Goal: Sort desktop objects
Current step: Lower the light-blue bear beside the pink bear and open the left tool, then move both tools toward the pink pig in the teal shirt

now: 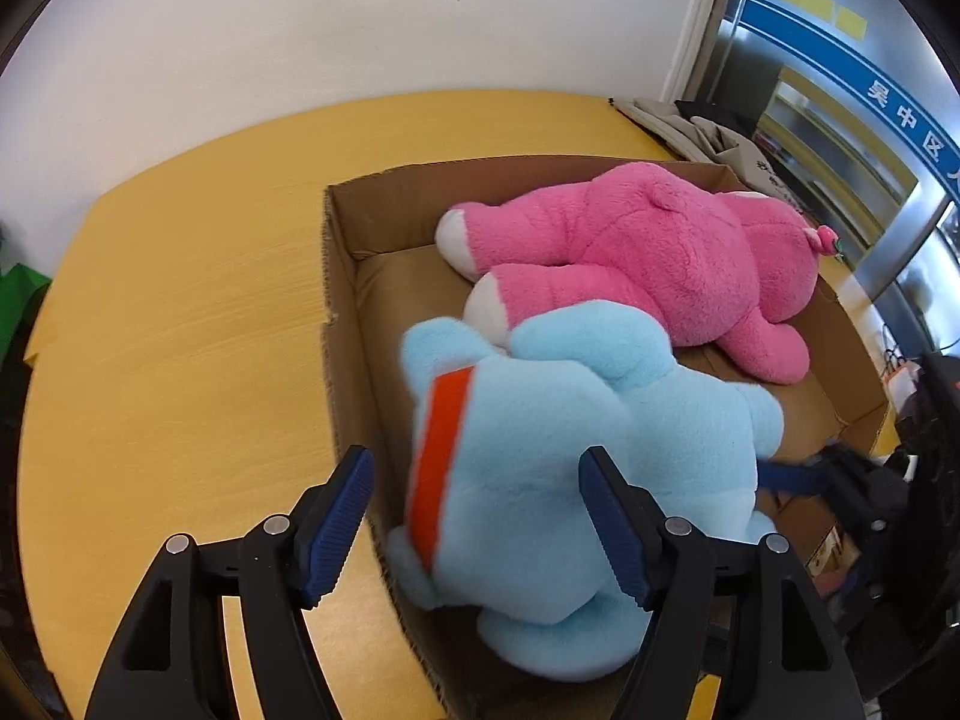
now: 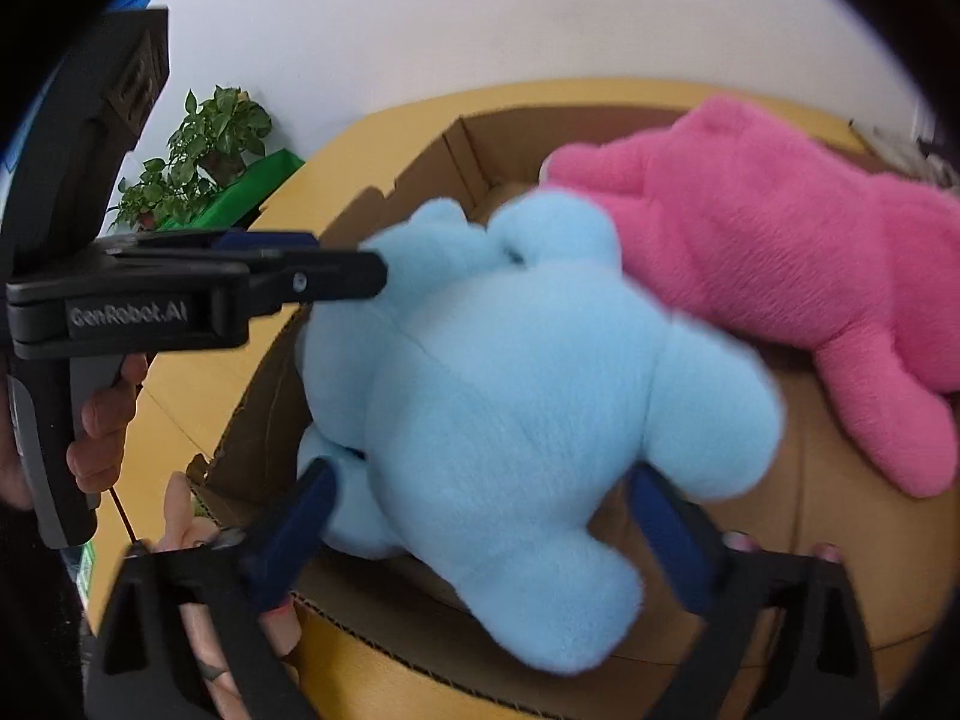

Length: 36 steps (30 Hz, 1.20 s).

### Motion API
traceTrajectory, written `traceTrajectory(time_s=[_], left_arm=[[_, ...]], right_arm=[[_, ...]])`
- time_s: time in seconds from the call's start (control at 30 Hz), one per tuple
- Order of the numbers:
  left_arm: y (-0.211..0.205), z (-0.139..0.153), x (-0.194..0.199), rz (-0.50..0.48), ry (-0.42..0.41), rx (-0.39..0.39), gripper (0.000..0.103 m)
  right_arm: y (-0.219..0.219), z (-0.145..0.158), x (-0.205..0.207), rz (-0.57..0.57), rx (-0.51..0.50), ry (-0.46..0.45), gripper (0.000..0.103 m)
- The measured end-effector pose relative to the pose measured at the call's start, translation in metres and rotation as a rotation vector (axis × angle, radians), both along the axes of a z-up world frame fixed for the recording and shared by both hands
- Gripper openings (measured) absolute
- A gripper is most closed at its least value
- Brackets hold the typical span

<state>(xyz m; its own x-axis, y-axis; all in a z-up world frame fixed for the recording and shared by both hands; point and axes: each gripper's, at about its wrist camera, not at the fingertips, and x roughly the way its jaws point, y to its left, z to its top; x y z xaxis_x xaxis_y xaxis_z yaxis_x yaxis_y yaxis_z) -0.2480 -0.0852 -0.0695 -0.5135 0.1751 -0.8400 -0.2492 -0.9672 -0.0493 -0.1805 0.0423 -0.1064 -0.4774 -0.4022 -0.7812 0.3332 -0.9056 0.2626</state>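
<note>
A light-blue plush toy (image 1: 558, 480) with an orange-red patch is sitting at the near end of a shallow cardboard box (image 1: 360, 222), its lower edge lapping over the box's near wall. It is looking soft, thick-piled and bulky, with rounded limbs poking toward the box's middle. Beside it, deeper in the box, a pink plush bear (image 1: 648, 252) is lying stretched out, white-soled feet just touching the blue toy. The box is resting on a yellow wood-grain tabletop (image 1: 180, 300).

The right gripper (image 2: 489, 513) is flanking the blue toy's lower body, its jaws standing wide to either side; whether the pads are pressing into the fur or merely alongside it cannot be told, as the frame is blurring there. The left gripper (image 1: 477, 531) is hanging over the box's near-left wall with its jaws spread apart and nothing between them, one finger over the tabletop, the other over the toy.

Both toys are lying inside the box, a scene fitting either a toy being set down or one about to be lifted out.

The risk appears to be the overhang: the blue toy, being springy and light, could roll back over the near wall and off the box if nudged by a withdrawing finger, or slip from a shallow pinch on loose fur. A potted plant (image 2: 198, 156) is standing beyond the tabletop.
</note>
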Motion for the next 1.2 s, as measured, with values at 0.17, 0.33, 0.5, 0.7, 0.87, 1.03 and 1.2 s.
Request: traceTrajectory(time_s=[0.17,0.33,0.5,0.7,0.87,1.03,1.2], left_arm=[[-0.006,0.037,0.049,0.082,0.112,-0.012,0.075],[0.009,0.061,0.13,0.18,0.249,-0.025,0.103],[0.029,0.068,0.188,0.231,0.298,0.053,0.103],[0.05,0.075,0.242,0.27,0.325,0.141,0.103],[0.059,0.079,0.256,0.252,0.331,0.139,0.103],[0.065,0.079,0.263,0.231,0.319,0.14,0.103],[0.071,0.078,0.264,0.211,0.315,0.139,0.103]], right_arm=[[0.03,0.037,0.033,-0.034,-0.037,0.109,0.103],[0.066,0.069,0.086,-0.096,-0.041,0.217,0.103],[0.082,0.093,0.124,-0.181,0.072,0.332,0.103],[0.102,0.1,0.155,-0.215,0.09,0.343,0.103],[0.111,0.103,0.174,-0.222,0.11,0.349,0.103],[0.117,0.105,0.178,-0.238,0.125,0.353,0.103],[0.116,0.108,0.179,-0.233,0.135,0.359,0.103]])
